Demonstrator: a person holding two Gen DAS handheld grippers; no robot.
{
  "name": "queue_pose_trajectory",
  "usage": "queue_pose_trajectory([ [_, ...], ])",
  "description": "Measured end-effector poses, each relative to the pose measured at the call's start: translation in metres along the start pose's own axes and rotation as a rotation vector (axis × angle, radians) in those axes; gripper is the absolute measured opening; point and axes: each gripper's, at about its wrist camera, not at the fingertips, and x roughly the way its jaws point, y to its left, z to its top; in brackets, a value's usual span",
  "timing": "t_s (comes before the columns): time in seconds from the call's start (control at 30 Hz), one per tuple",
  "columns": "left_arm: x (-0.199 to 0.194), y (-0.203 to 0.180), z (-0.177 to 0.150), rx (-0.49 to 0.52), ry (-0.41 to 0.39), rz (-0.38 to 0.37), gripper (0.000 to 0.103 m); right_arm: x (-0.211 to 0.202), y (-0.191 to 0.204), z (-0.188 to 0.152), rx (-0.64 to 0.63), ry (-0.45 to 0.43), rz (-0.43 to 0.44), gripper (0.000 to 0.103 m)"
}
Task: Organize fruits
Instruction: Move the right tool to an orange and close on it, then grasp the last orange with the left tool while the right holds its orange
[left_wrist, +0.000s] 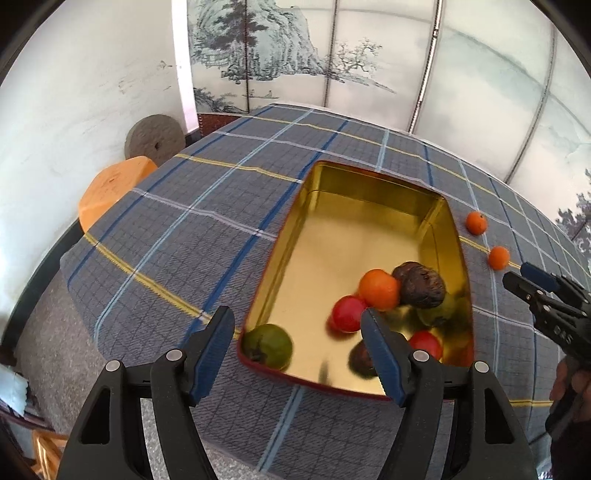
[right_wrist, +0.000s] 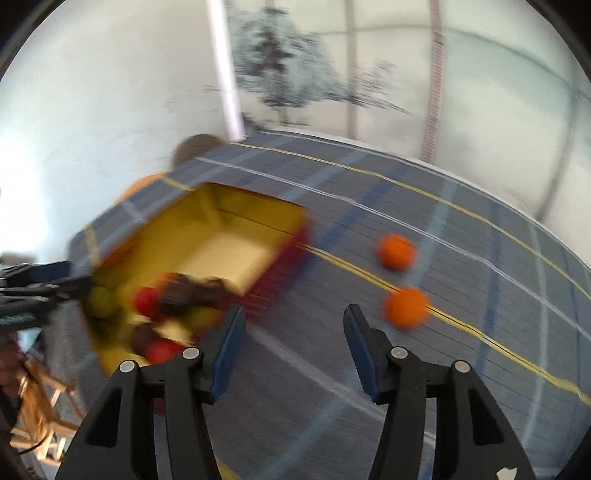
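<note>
A gold tin with red outer walls sits on the plaid tablecloth and holds several fruits: a green one, a red one, an orange one, a dark brown one. My left gripper is open and empty over the tin's near edge. Two oranges lie on the cloth right of the tin. In the blurred right wrist view, my right gripper is open and empty, with the two oranges just ahead to its right and the tin to its left.
The plaid cloth covers the table. An orange stool and a grey stone disc stand beyond the table's left edge. A painted screen stands behind. The right gripper also shows in the left wrist view.
</note>
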Motion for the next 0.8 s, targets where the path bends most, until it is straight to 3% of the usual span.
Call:
queue_pose_trajectory([
  [0.23,0.009,-0.024,0.009,0.031,0.013,-0.028,0.072,0.022,-0.057,-0.010,0.104,0.047,-0.081,0.052],
  [0.5,0.015,-0.059,0.024,0.077,0.017,-0.062,0.072,0.057,-0.069,0.002,0.088,0.065,-0.100,0.052],
  [0.8,0.028,-0.109,0.043,0.137,0.018,-0.095,0.072,0.071,-0.071,0.005,0.062,0.082,-0.088,0.037],
])
